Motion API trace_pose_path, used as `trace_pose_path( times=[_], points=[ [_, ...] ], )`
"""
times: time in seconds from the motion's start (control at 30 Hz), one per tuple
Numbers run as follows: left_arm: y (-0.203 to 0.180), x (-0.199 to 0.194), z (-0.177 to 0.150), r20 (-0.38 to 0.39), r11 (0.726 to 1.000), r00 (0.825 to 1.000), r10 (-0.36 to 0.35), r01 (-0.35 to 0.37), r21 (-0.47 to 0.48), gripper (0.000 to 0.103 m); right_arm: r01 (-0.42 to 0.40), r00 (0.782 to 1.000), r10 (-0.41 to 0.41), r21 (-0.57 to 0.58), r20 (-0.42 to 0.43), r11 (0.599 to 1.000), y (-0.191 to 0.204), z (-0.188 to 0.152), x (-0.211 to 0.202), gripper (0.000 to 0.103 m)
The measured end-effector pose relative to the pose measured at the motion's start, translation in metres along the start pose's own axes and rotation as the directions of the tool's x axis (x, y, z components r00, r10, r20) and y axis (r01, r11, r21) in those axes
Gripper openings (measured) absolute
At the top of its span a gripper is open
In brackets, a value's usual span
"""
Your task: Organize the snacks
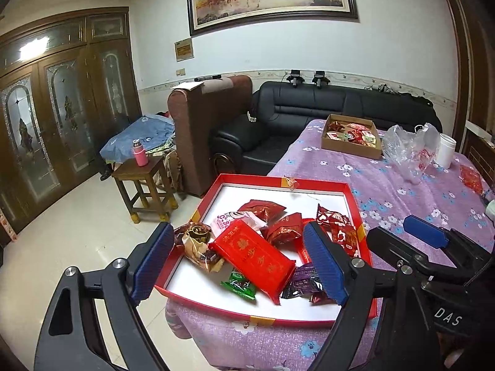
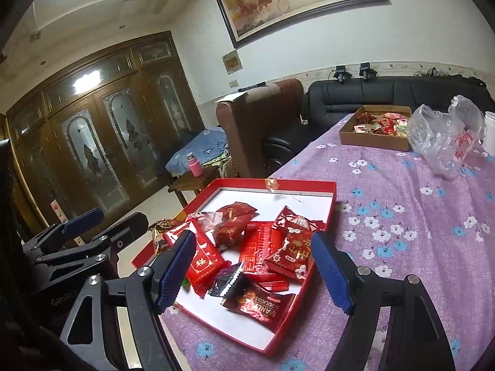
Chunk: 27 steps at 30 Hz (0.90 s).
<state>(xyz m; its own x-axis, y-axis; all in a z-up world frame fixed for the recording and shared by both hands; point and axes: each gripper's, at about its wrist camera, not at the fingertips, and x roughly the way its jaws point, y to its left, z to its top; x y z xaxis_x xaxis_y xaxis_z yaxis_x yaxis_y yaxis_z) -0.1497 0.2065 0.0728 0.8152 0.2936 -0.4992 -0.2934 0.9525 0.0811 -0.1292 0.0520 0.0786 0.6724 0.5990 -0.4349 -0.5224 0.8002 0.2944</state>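
Left gripper (image 1: 238, 259): black frame fills the bottom of the left wrist view, blue ribbed pads (image 1: 154, 259) set wide apart, nothing between them touching either pad. It points forward and downward over the near end of the red tray (image 1: 280, 180). Empty.

Right gripper (image 2: 252, 270): same pose, tilted down toward the tray from its right side, pads well apart, nothing gripped. No earlier picture to compare. In the left wrist view the right gripper shows at the right edge, just beside the left one; in the right wrist view the left gripper shows at the left edge.

Tray: shallow, red rim, white floor, sits at the near corner of the table on a purple flowered cloth (image 2: 402, 216). Near corner of the tray overhangs the table edge slightly.

Snacks in tray, loose pile toward the near end:
- long red packet (image 1: 253, 256) with gold characters, lying on top, diagonal
- small green packet (image 1: 238, 286) just beside its near end
- purple packet (image 1: 301, 283) at its right, partly behind the right pad
- dark red packet (image 2: 260, 304) with white lettering, nearest the right gripper
- several more red wrappers behind, overlapping

Far end of table: brown cardboard box (image 1: 349, 148) holding more snacks, a clear plastic bag (image 1: 405, 145) touching its right side, a white cup (image 1: 445, 151) beyond the bag.
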Motion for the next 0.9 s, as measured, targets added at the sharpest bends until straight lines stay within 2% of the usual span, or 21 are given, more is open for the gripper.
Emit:
trace_pose_path(
  times=[0.9],
  points=[
    [0.018,0.001,-0.018,-0.026,1.0,1.0,-0.006,0.006,-0.003,0.086,0.013,1.0,-0.013,-0.041,-0.009,0.999,0.019,-0.006,0.001,0.078]
  ],
)
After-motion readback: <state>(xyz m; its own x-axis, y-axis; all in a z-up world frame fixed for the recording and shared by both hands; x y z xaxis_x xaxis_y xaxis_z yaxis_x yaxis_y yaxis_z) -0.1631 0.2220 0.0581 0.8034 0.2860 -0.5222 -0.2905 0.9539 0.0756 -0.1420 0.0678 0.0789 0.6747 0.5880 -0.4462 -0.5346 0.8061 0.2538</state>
